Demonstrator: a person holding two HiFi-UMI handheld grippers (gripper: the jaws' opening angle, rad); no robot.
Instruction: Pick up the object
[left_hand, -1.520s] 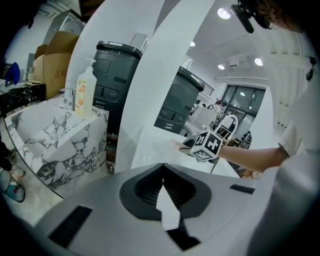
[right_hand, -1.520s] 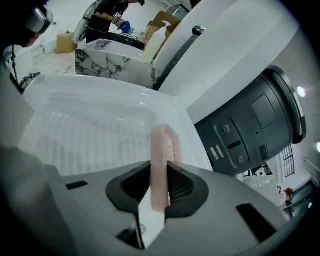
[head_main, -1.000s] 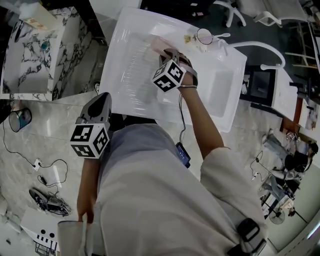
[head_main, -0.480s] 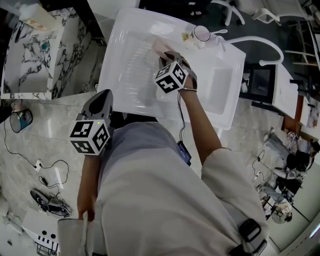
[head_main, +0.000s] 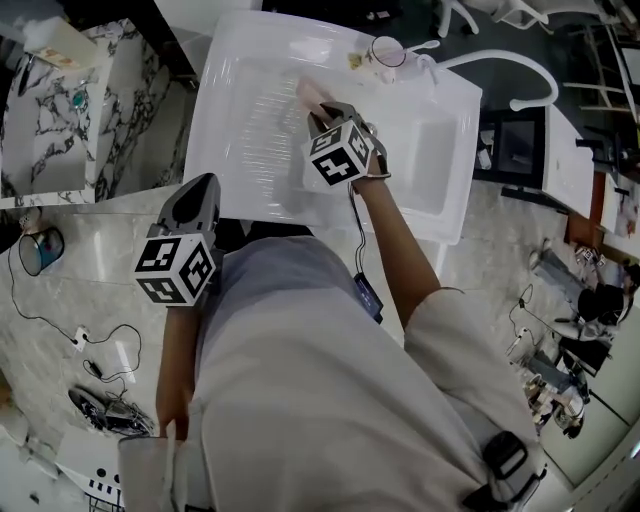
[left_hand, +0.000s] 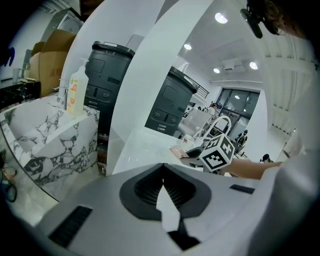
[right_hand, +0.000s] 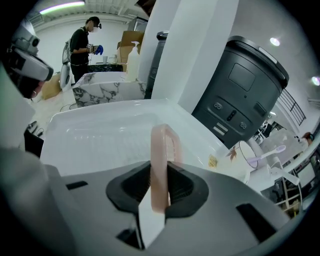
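The right gripper has drawn back a little from the cup toward the person, carrying its load with it; the left gripper has barely shifted at the near edge of the white counter. The right gripper's jaws are clamped on a flat pink plastic piece, ribbed like a comb and held on edge, apparently clear of the counter. The left gripper's jaws are together on nothing. The grasp looks done; at most, lifting further remains.
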